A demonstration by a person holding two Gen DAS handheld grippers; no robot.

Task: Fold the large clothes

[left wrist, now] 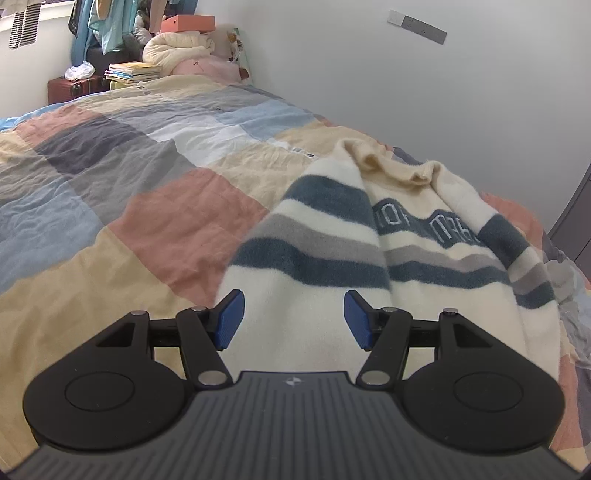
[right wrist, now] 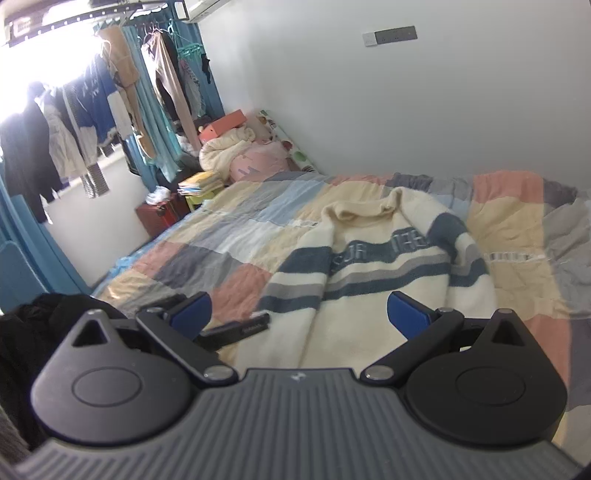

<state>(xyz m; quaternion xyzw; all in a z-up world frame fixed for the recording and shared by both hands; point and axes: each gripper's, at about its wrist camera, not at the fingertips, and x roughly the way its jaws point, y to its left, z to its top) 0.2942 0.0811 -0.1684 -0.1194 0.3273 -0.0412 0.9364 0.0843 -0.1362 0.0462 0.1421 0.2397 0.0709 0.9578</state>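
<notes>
Both pairs of blue-padded fingers stand well apart with nothing pinched between them: the left gripper (left wrist: 293, 319) hangs low over the plain cream lower part of the sweater (left wrist: 388, 236), and the right gripper (right wrist: 299, 314) looks down over the same garment from farther back. That sweater, cream with dark blue and grey stripes and a line of lettering across the chest, lies spread on the patchwork quilt (left wrist: 110, 192) near the wall side of the bed, collar toward the wall and both sleeves folded in over the body. Only the right wrist view shows the bright window with clothes hanging (right wrist: 92, 110) on a rail beside blue curtains, and a dark bar (right wrist: 236, 328), which seems to be part of the other gripper, reaching in by the sleeve. The left wrist view shows the lettering larger and the sleeve stripes close up, though blurred. At the far end of the bed both views show an orange box (left wrist: 187, 23) sitting on a heap of cream bedding (left wrist: 177, 50); its contents cannot be seen. A stack of books (left wrist: 133, 71) rests beside it, next to a dark red suitcase (left wrist: 72, 88), shut.
</notes>
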